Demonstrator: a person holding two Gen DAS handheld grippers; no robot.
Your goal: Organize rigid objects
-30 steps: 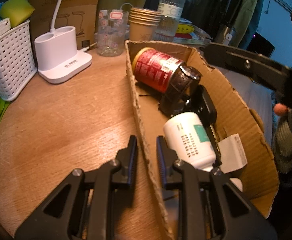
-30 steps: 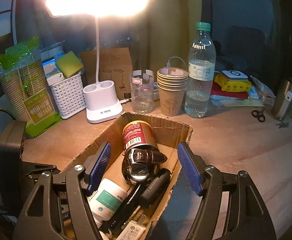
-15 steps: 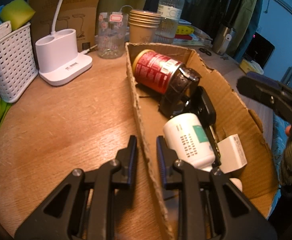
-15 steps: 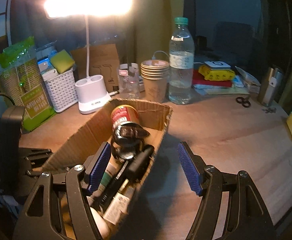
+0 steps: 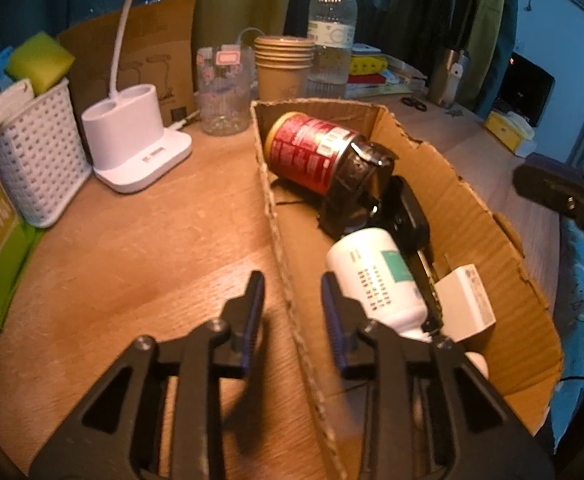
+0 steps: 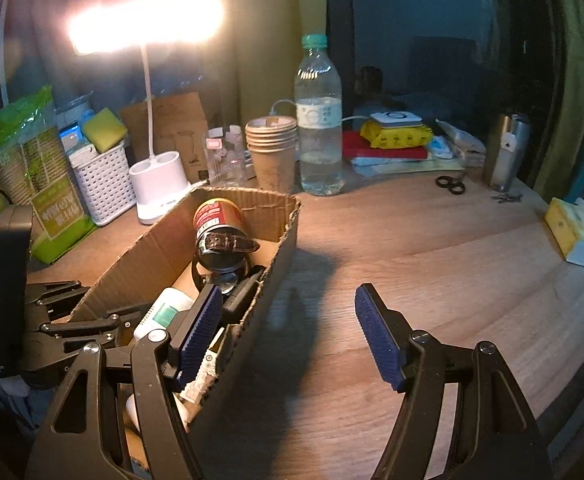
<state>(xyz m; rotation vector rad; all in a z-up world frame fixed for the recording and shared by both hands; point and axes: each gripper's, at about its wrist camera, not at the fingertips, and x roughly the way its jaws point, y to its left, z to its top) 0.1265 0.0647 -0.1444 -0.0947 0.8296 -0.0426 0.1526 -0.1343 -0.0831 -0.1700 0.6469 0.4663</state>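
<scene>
A cardboard box (image 5: pixel 488 220) (image 6: pixel 144 248) lies on the wooden table. It holds a red can (image 5: pixel 308 152) (image 6: pixel 216 216), a dark watch (image 5: pixel 360 184) (image 6: pixel 228 242), a black device (image 5: pixel 410 212), a white bottle (image 5: pixel 376 280) (image 6: pixel 164 312) and a small white box (image 5: pixel 466 300). My left gripper (image 5: pixel 292 300) is open, its jaws astride the box's left wall without touching it. My right gripper (image 6: pixel 288 332) is open wide, straddling the box's right wall near the front.
At the back stand a white lamp base (image 5: pixel 136 148) (image 6: pixel 160 188), a white basket (image 5: pixel 36 156), a glass jar (image 5: pixel 222 92), stacked paper cups (image 5: pixel 284 68) (image 6: pixel 272 152) and a water bottle (image 5: pixel 332 32) (image 6: pixel 318 120). Scissors (image 6: pixel 450 184) and a steel flask (image 6: pixel 506 152) sit at right.
My left gripper has opened off the box's left wall. My right gripper has swung right, so the box now sits at its left finger.
</scene>
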